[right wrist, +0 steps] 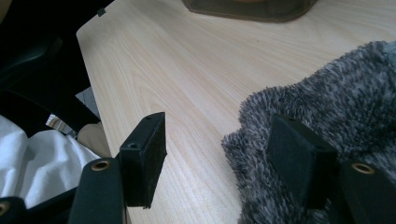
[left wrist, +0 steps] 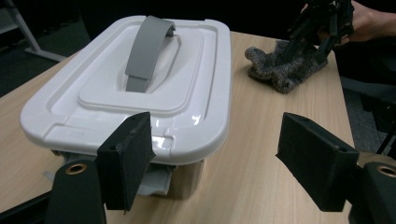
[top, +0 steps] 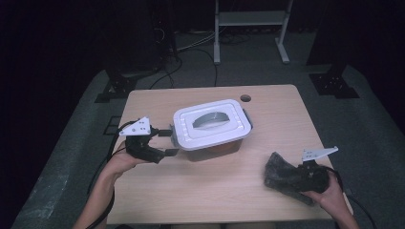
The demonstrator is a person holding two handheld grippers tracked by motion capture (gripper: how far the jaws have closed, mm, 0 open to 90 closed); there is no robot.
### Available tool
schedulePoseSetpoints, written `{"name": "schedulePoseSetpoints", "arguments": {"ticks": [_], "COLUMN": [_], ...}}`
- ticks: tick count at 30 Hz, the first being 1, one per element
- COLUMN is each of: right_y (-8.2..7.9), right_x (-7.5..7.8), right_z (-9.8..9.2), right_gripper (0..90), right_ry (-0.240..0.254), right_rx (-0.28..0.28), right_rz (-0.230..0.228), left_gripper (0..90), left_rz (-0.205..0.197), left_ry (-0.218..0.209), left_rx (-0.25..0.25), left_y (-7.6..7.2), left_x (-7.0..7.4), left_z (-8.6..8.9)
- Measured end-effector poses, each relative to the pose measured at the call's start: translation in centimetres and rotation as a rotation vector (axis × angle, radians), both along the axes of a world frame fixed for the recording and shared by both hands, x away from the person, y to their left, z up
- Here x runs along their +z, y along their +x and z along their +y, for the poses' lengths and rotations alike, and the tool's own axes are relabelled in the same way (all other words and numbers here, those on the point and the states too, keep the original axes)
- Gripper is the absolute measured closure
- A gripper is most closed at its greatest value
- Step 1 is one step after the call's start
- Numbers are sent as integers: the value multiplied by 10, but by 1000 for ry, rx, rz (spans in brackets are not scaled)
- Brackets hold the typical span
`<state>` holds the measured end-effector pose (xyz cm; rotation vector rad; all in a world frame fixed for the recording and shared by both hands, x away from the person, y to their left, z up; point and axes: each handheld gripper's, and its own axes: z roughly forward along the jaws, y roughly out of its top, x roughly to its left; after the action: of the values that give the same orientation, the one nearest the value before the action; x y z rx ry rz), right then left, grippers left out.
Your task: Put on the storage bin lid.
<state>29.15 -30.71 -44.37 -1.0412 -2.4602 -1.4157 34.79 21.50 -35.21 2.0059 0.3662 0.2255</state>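
A white plastic box (top: 210,125) with a shut lid and a grey handle (top: 212,119) stands in the middle of the wooden table (top: 224,191). My left gripper (top: 171,141) is at the box's left end, jaws open. In the left gripper view the gripper (left wrist: 215,135) spans the lid's near corner (left wrist: 187,140) without pressing on it. A fuzzy grey cloth (top: 277,171) lies at the table's front right. My right gripper (top: 293,181) rests open at it: one jaw lies on the cloth (right wrist: 336,102), the other over bare wood.
A round cable hole (top: 245,98) is near the table's far edge. A white metal frame (top: 248,28) stands on the floor behind. Cables trail from both grippers. White fabric (right wrist: 32,158) shows below the table's near edge.
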Motion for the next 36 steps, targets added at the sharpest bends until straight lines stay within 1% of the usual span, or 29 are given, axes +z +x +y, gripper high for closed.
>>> {"name": "schedulePoseSetpoints", "arguments": {"ticks": [1,6,10,11,16,22,36], "right_y": [0,0,0,0,0,0,0], "right_x": [0,-1,-1,-1,-1,-2,-2], "right_z": [0,0,1,1,1,1,0], "right_gripper": [358,358,358,358,358,358,358], "right_ry": [0,-1,-1,-1,-1,-1,2], "right_rx": [0,-1,-2,-2,0,0,-2], "right_rz": [0,0,3,3,0,3,10], "left_gripper": [247,226,206,206,191,179,164], "left_rz": [2,1,7,8,14,15,45], "left_ry": [-8,-4,-14,-9,-13,-8,3], "left_rx": [4,10,15,14,24,27,47], "left_y": [-2,-7,-11,-12,-16,-22,-30], "left_x": [-2,-6,-8,-9,-14,-20,-40], "left_z": [3,6,9,10,13,16,22]}}
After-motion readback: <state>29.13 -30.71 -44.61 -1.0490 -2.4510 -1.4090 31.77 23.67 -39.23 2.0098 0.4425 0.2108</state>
